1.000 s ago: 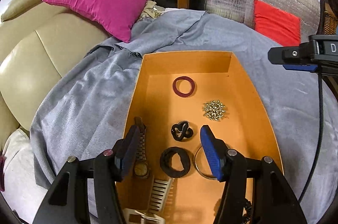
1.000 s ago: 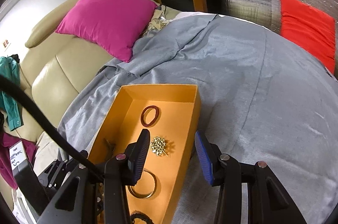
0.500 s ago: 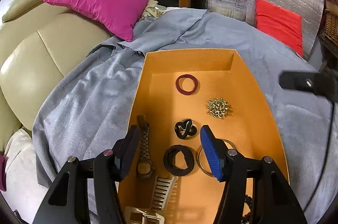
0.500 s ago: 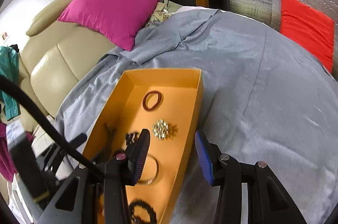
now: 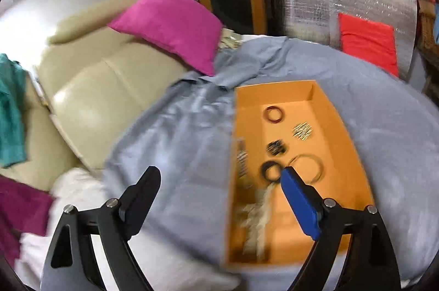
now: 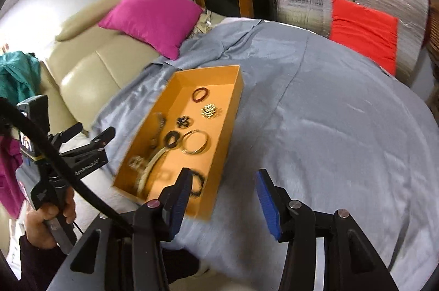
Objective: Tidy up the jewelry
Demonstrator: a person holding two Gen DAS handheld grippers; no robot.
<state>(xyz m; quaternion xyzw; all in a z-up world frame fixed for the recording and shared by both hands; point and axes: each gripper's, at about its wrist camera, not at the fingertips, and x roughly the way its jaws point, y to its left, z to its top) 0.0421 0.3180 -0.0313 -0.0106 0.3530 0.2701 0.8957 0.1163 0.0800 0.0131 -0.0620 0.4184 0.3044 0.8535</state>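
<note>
Both the left gripper (image 5: 219,182) and the right gripper (image 6: 223,193) are wide open and hold nothing, so a careless bump could tip the orange box (image 6: 233,110) of jewelry.

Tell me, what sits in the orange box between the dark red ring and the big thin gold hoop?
In the right wrist view, a gold cluster piece lies between the dark red ring and the gold hoop, inside the orange box.

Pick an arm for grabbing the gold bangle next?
Left, probably. The left gripper is open, one blue pad beside the gold bangle in the orange box. The right gripper is open above the grey cloth.
</note>
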